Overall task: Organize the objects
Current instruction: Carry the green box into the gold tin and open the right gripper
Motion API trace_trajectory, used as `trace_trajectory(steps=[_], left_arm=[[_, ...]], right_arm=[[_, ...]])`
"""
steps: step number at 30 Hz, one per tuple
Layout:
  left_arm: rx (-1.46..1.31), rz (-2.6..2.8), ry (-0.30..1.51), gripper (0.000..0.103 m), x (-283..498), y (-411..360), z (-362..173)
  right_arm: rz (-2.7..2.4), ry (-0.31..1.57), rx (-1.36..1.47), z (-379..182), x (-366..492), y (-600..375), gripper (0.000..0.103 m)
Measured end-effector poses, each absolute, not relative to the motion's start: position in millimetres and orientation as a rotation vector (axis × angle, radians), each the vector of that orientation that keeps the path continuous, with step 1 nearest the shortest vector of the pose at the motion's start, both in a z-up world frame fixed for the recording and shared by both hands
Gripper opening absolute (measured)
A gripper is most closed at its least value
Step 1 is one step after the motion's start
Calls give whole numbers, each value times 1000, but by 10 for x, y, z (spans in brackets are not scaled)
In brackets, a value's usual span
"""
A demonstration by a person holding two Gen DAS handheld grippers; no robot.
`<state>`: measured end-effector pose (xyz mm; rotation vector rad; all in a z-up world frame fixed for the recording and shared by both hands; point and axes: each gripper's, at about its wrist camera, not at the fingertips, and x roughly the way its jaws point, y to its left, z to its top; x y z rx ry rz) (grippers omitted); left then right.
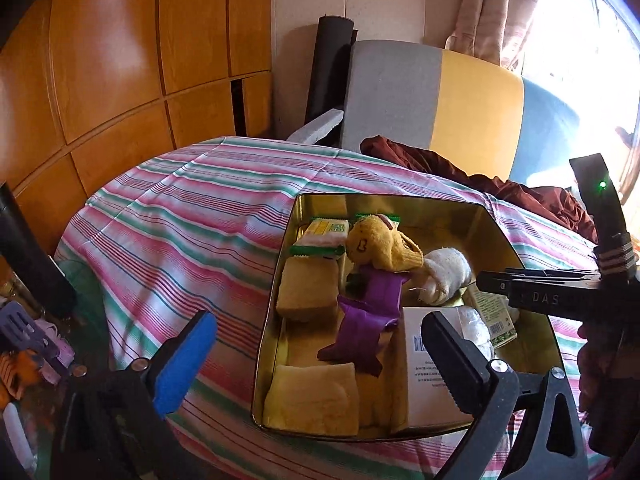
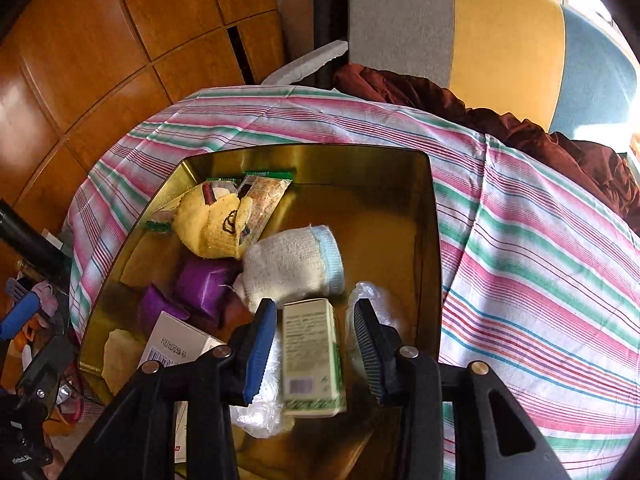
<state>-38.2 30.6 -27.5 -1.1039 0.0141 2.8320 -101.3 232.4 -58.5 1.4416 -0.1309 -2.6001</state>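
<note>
The right claw (image 2: 316, 354) stands open astride a small green-and-white carton (image 2: 312, 356) inside the gold tin (image 2: 434, 240); light, stiff card, best pinched across its long sides. The left claw (image 1: 320, 364) hangs open, empty.

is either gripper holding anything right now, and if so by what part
Neither. The right gripper is open, its fingers straddling the green-and-white box in the gold tin with gaps on both sides. The left gripper is open and empty.
</note>
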Motion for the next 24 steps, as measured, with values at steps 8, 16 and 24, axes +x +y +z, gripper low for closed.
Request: trace_trajectory(steps=[8,16,24], left_arm=[[-1141,2886,14,103,-355,393,-244],[-1127,2865,-53,103,-211,416,-214],[-1048,2896,-38,99,-28,435,-163]], right_arm=[[-2761,7,1326,-374,-564,2239,42],[-2943,-6,1249,-297,-79,2321,42],[-2951,-5,1235,-316,62,2292,42]])
